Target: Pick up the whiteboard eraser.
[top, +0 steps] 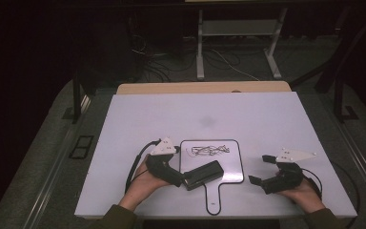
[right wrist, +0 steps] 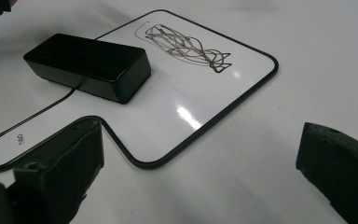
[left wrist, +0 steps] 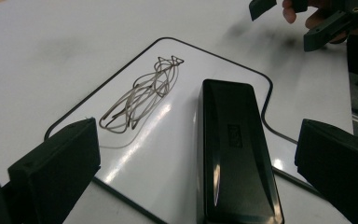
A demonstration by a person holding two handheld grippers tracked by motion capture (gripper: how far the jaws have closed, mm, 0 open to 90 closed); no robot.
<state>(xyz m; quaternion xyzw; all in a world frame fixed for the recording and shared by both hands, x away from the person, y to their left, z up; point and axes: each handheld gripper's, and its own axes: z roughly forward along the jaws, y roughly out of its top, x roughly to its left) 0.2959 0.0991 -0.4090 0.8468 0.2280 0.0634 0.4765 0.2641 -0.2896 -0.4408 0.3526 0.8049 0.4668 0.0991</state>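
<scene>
A small paddle-shaped whiteboard [top: 231,167] [left wrist: 177,135] [right wrist: 168,107] with a black border lies at the table's near middle. A dark scribble [top: 210,150] [left wrist: 142,95] [right wrist: 186,46] runs across its far part. A black block eraser [top: 202,174] [left wrist: 235,140] [right wrist: 86,63] rests on the board's near left part. My left gripper [top: 185,179] [left wrist: 196,168] is open, its jaws wide on either side of the eraser's near end without touching it. To the right of the board, my right gripper [top: 261,169] [right wrist: 198,172] [left wrist: 289,23] stands open over bare table, nothing between its jaws.
The white table top [top: 219,114] has a tan board edge [top: 202,88] along its far side. The left gripper's cable [top: 136,167] loops on the table at the left. Beyond the table lie floor cables and a metal stand [top: 200,47].
</scene>
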